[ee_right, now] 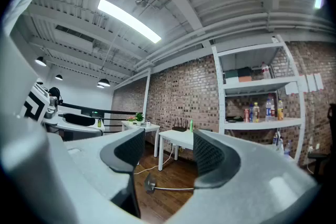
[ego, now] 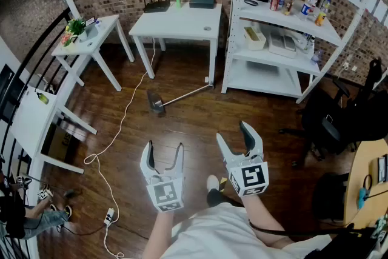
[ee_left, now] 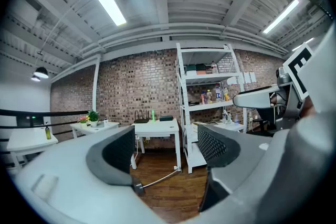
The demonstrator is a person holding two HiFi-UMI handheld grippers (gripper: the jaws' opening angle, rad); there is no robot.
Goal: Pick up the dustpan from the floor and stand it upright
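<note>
The dustpan (ego: 156, 101) lies flat on the wooden floor, its dark pan toward the left. Its long pale handle (ego: 188, 94) runs right toward the white table's leg. It also shows low between the jaws in the left gripper view, dustpan (ee_left: 137, 186), and in the right gripper view, dustpan (ee_right: 150, 184). My left gripper (ego: 164, 147) hovers well short of it, open and empty. My right gripper (ego: 233, 132) is beside it on the right, also open with nothing between its jaws. Both point roughly level toward the far wall.
A white table (ego: 176, 24) stands behind the dustpan, and a smaller white table (ego: 91, 39) with a plant is at the left. White shelving (ego: 285, 15) with bottles fills the right. A white cable (ego: 121, 124) trails across the floor to a power strip (ego: 110, 215). A dark office chair (ego: 327, 124) is at right.
</note>
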